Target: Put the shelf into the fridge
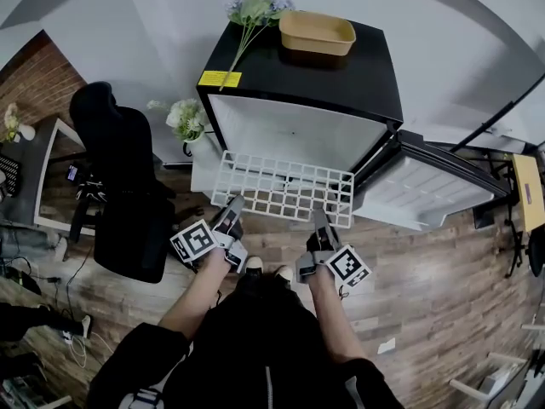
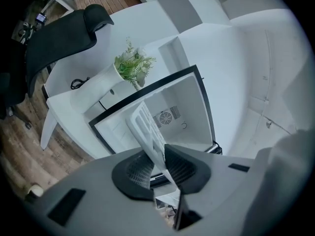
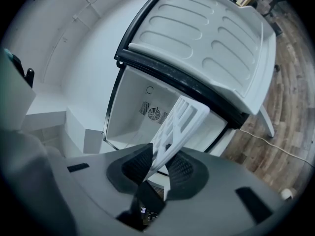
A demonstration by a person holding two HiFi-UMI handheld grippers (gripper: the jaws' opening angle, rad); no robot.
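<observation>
A white grid shelf [image 1: 285,187] is held level in front of the small black fridge [image 1: 315,75], whose white inside [image 1: 294,135] is open. My left gripper [image 1: 228,217] is shut on the shelf's near left edge, and my right gripper [image 1: 321,225] is shut on its near right edge. In the left gripper view the shelf [image 2: 147,132] runs edge-on between the pads toward the fridge cavity [image 2: 172,114]. The right gripper view shows the shelf [image 3: 177,124] clamped the same way, pointing at the cavity [image 3: 142,109].
The fridge door [image 1: 426,186] hangs open to the right. A tan tray [image 1: 317,32] and flowers [image 1: 251,15] lie on the fridge top. A black office chair [image 1: 123,186] stands at the left, with a potted plant [image 1: 186,119] on a white ledge beside the fridge.
</observation>
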